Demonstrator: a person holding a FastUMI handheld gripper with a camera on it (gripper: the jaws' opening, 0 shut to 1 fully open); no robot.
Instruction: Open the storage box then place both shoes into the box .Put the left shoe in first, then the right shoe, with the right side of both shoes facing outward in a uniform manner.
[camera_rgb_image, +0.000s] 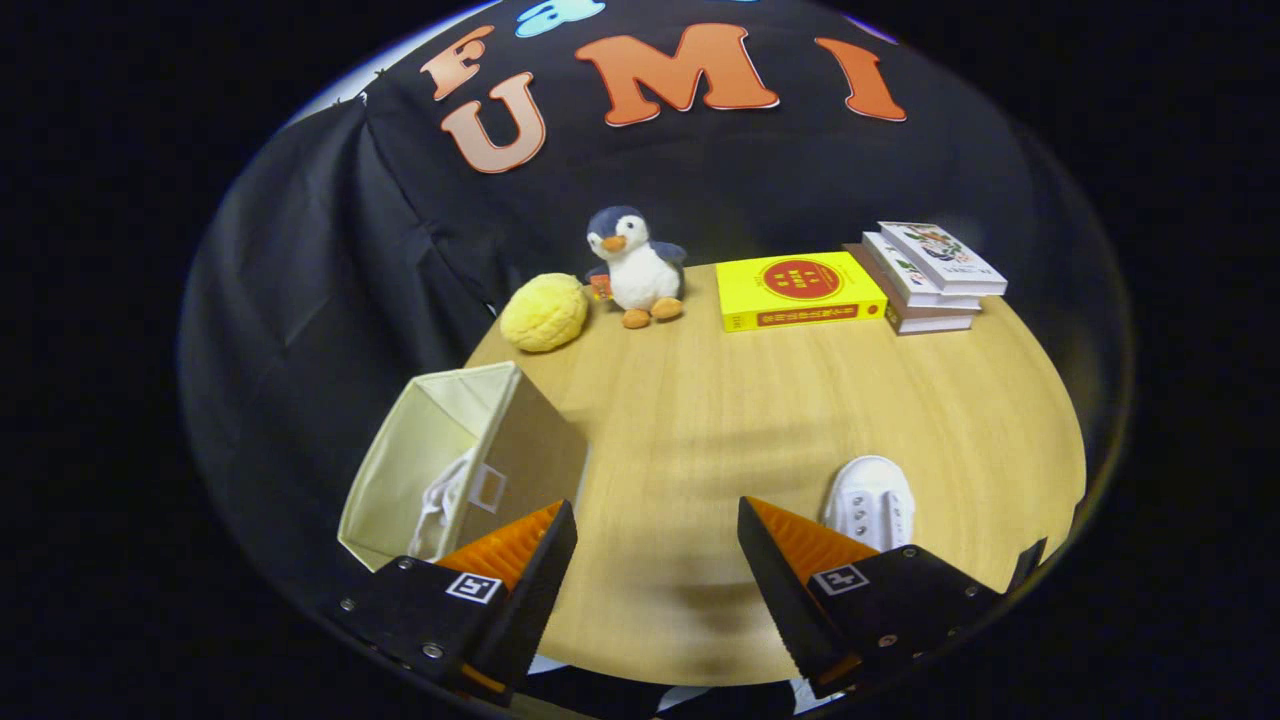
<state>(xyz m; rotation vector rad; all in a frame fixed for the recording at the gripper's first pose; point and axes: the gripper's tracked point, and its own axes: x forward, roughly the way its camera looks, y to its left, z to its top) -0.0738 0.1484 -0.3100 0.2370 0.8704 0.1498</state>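
Hand-held gripper (655, 545) wide open — holding nothing.

Table: pale wood-grain round tabletop (720, 420), smooth, soft sheen.
Box: cream fabric storage box (455, 455), matt weave, at 10 o'clock of the parted, empty gripper (657, 540).
Shoe: white canvas shoe (872, 500), metal eyelets, at 1 o'clock.
Penguin: plush grey-white penguin toy (637, 265), fluffy.
Book: glossy yellow paper book (800, 290).
Wall: black matt cloth wall (330, 250), creased.

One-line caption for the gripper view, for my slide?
Open gripper above wooden table; cream fabric box holds one white shoe, other shoe outside.
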